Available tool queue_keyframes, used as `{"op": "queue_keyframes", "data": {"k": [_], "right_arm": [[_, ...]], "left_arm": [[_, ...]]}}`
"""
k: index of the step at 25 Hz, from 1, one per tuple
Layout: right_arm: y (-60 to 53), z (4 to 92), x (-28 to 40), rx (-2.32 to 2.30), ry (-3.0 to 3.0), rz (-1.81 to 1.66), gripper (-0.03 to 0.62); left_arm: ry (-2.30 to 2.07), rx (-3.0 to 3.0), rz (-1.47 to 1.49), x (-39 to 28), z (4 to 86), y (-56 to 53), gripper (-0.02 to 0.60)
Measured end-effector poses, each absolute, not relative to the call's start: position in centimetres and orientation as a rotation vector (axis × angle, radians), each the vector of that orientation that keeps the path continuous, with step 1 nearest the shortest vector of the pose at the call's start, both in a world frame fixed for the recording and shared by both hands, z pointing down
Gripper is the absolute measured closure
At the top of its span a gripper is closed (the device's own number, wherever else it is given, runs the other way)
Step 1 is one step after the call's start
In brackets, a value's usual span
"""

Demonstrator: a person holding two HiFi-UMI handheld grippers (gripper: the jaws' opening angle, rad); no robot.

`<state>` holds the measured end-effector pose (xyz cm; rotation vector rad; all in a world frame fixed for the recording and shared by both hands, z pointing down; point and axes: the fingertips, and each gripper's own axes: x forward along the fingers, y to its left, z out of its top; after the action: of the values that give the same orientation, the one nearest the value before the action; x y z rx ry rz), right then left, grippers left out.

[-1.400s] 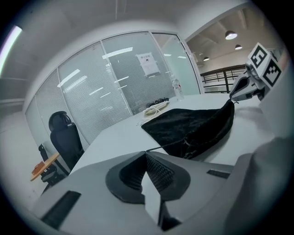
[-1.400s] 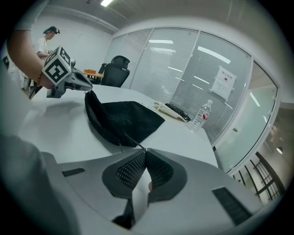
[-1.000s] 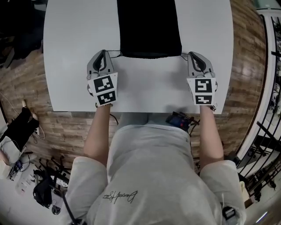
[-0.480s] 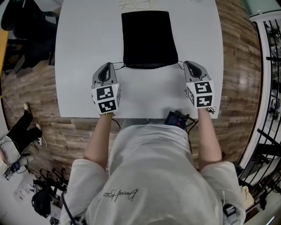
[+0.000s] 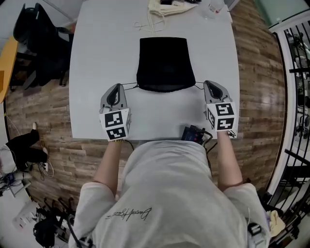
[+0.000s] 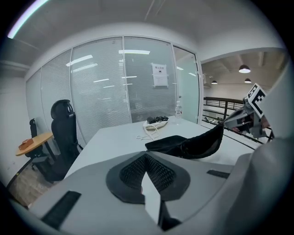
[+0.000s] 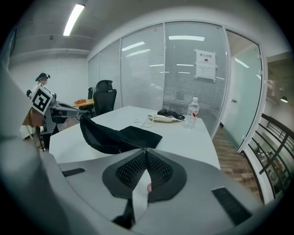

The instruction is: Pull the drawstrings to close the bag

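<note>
White table (image 5: 92,63) on wood-plank floor (image 5: 43,111); frosted glass partition wall (image 6: 105,87) bearing a paper notice (image 6: 160,75), black office chair (image 6: 64,133) and orange-topped side table (image 6: 33,143) near it, ceiling strip light (image 7: 73,19) lit, black railing (image 5: 296,72) along one side.

Bag (image 5: 164,63) and drawstrings (image 5: 129,85) black, table (image 5: 97,72) white. My left gripper (image 5: 117,88) and right gripper (image 5: 209,85) are grey, their marker cubes (image 5: 115,125) black-and-white squares. Cream cloth (image 5: 169,7) at table's far edge, floor (image 5: 261,72) brown wood planks.
</note>
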<state>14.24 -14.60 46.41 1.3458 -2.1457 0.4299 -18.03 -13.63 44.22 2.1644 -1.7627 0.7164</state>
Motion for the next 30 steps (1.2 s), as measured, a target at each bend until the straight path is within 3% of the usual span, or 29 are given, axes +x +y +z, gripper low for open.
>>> {"op": "queue_keyframes", "data": {"k": [17,30], "right_arm": [[-13.4,42.2,15.5,1.401,-2.181,0.414,0.569],[-13.6,42.0,18.5,1.565,-2.077,0.399,0.569]], "left_arm": [[-1.764,2.185,0.625,-17.6,41.0,-12.3,0.571],[-1.936,2.132,0.688,-21.6,39.6,-12.2,0.571]]}}
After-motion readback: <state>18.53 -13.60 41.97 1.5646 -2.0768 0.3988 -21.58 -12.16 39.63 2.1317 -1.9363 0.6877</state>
